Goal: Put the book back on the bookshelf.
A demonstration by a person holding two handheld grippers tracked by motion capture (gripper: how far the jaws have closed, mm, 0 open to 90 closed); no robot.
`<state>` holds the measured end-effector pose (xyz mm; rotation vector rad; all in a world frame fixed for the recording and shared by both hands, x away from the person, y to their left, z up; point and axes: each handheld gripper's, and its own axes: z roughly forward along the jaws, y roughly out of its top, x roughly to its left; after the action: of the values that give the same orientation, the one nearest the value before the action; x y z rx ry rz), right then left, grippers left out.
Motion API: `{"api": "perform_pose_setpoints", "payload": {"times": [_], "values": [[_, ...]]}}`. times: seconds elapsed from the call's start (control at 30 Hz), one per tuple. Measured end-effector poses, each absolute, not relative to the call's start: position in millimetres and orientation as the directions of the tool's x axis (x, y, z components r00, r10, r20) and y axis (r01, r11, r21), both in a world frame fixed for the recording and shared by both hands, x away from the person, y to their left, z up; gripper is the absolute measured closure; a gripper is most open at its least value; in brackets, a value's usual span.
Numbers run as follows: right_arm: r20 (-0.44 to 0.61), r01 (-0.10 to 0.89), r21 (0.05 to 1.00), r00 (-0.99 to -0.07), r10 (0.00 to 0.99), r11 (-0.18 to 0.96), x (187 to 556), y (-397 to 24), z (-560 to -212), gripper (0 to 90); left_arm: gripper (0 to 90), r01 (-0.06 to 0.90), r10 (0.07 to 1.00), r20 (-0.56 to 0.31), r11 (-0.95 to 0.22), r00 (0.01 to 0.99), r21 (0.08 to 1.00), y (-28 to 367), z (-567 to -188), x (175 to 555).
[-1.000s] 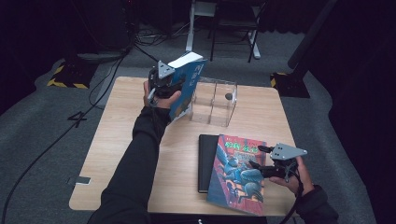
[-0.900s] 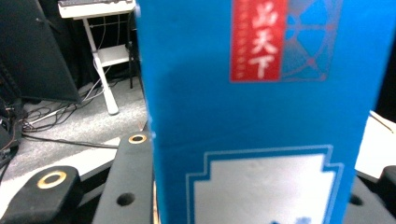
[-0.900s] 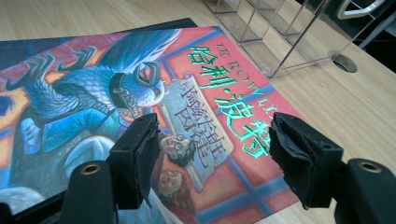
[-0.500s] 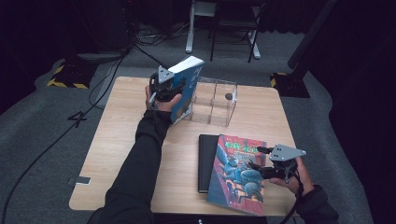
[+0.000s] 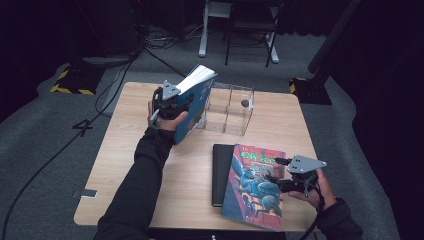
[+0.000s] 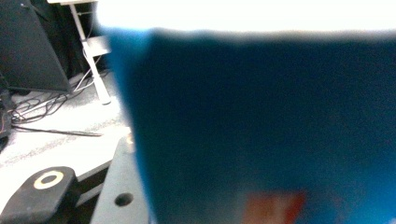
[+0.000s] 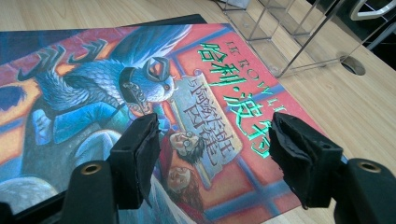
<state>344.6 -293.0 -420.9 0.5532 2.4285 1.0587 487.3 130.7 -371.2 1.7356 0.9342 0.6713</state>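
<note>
The blue book has been carried slightly lower, toward the left end of the clear acrylic rack; it is pinched in the left gripper and held tilted, white page edges uppermost. Bare tabletop is seen left of it. The right gripper is kept spread, unmoved, above the illustrated paperback, whose near edge overhangs the table's front; a black book lies beneath.
</note>
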Motion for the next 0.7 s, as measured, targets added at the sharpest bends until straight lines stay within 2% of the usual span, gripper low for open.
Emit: {"api": "perform_pose_setpoints", "payload": {"times": [0.23, 0.7], "values": [[-0.224, 0.191, 0.752, -0.827, 0.516, 0.631, 345, -293, -421, 33.9, 58.9, 0.287, 0.828, -0.017, -0.175, 0.561, 0.942, 144, -375, 482], [-0.223, 0.193, 0.743, -0.832, 0.508, 0.641, 345, -293, -422, 34.2, 55.8, 0.239, 0.811, 0.009, -0.182, 0.585, 0.954, 147, -367, 478]]}}
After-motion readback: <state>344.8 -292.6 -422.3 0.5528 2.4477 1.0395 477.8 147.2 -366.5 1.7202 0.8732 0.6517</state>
